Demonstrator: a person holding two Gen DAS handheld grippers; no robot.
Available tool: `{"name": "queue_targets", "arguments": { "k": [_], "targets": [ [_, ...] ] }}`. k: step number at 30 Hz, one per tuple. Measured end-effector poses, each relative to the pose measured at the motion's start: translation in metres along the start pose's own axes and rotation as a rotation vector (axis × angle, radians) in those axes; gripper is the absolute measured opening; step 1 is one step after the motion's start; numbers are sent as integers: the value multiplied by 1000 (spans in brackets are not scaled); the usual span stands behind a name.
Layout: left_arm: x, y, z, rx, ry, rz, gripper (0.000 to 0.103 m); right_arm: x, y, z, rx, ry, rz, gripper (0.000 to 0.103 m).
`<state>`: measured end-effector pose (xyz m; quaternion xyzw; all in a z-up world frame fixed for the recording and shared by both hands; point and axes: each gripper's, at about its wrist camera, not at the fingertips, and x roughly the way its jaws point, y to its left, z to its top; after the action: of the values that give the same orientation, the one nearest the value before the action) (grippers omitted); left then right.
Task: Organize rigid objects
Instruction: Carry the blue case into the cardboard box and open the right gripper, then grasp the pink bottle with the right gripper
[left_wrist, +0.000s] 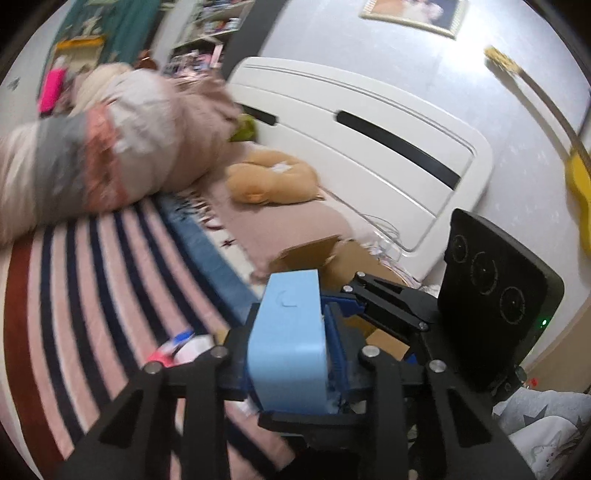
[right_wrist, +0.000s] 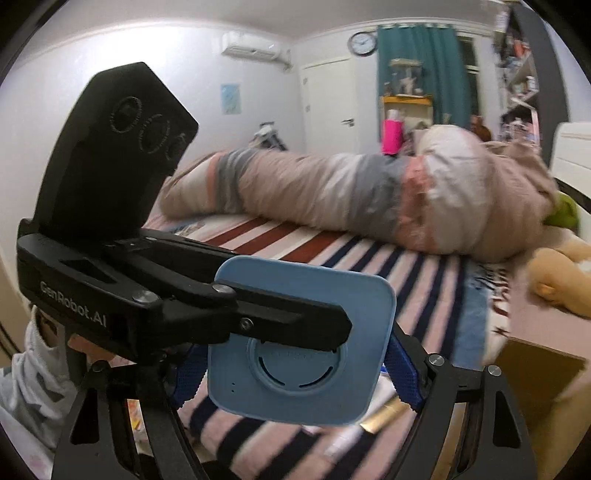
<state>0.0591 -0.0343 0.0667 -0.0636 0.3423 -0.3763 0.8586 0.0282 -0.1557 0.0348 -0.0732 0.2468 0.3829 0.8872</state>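
Observation:
A light blue square box (left_wrist: 288, 343) with rounded corners is held above a striped bedspread (left_wrist: 92, 280). My left gripper (left_wrist: 291, 354) is shut on it, its blue pads pressing both sides. In the right wrist view the same box (right_wrist: 306, 354) shows its round-vented face, with the left gripper's black finger (right_wrist: 280, 317) lying across it. My right gripper (right_wrist: 295, 384) stands open just behind the box, its blue-padded fingers (right_wrist: 404, 373) either side, and I cannot tell if they touch it. A brown cardboard box (left_wrist: 332, 258) sits open beyond on the bed.
A rolled quilt (left_wrist: 110, 147) lies across the bed. A tan plush toy (left_wrist: 273, 181) lies near the white headboard (left_wrist: 369, 140). Small items lie on the bedspread: a red-white-blue packet (left_wrist: 177, 347), a gold tube (right_wrist: 384, 415). The cardboard box also shows in the right wrist view (right_wrist: 539, 373).

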Motion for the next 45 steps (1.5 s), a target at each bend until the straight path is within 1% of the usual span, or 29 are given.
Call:
{"name": "queue_targets", "arguments": {
  "k": [3,6,8,10,14,16,18,20,21,22,23,24,26,27,28,30,31,32,34,36,39,40,43,45],
  "targets": [
    [37,-34,20,87,39,-10,26,-31,-33,-6,54,-18,-50,79],
    [69,-55,34,128,85,-28,26,-53,-70,-15,142,-11,-77,79],
    [94,-65,40,138,124,-60,26,-67,-93,-25,196,9,-99,79],
    [118,-69,43,140,167,-94,26,-78,-108,-33,227,36,-121,79],
    [156,-79,40,134,246,-130,26,-83,-138,-52,288,146,-157,79],
    [172,-79,37,120,286,-152,27,-81,-147,-59,291,195,-177,79],
    [181,-81,35,126,307,-150,28,-79,-150,-66,287,235,-207,79],
    [188,-84,33,137,322,-121,35,-75,-152,-73,292,269,-223,79],
    [189,-86,32,146,324,-95,44,-72,-152,-76,293,286,-235,79],
    [187,-86,31,160,320,-67,54,-73,-152,-78,291,295,-252,79],
    [186,-85,31,165,314,-56,58,-73,-152,-80,285,301,-273,79],
    [182,-84,32,166,302,-43,61,-73,-152,-82,280,307,-286,80],
    [167,-78,33,159,267,-27,63,-70,-153,-82,273,311,-303,86],
    [162,-74,34,154,254,-22,66,-71,-152,-81,266,308,-312,87],
    [149,-70,35,145,230,-9,70,-72,-149,-81,256,304,-322,88],
    [132,-64,35,139,199,25,73,-72,-142,-76,232,290,-327,88],
    [116,-57,33,136,173,62,73,-71,-139,-72,223,279,-323,89],
    [108,-53,32,133,158,84,73,-71,-134,-68,208,263,-321,91],
    [78,-38,28,112,114,151,73,-72,-116,-58,149,217,-344,94],
    [53,-20,21,86,76,210,74,-71,-99,-49,96,177,-354,94],
    [22,9,9,45,37,297,75,-62,-71,-33,53,133,-314,94],
    [11,21,2,23,27,328,75,-57,-59,-28,40,128,-288,94],
    [-15,56,-22,-34,5,388,76,-32,-31,-19,9,158,-207,94],
    [-24,73,-37,-56,-2,413,76,-8,-12,-19,-8,198,-163,91]
  ]
}}
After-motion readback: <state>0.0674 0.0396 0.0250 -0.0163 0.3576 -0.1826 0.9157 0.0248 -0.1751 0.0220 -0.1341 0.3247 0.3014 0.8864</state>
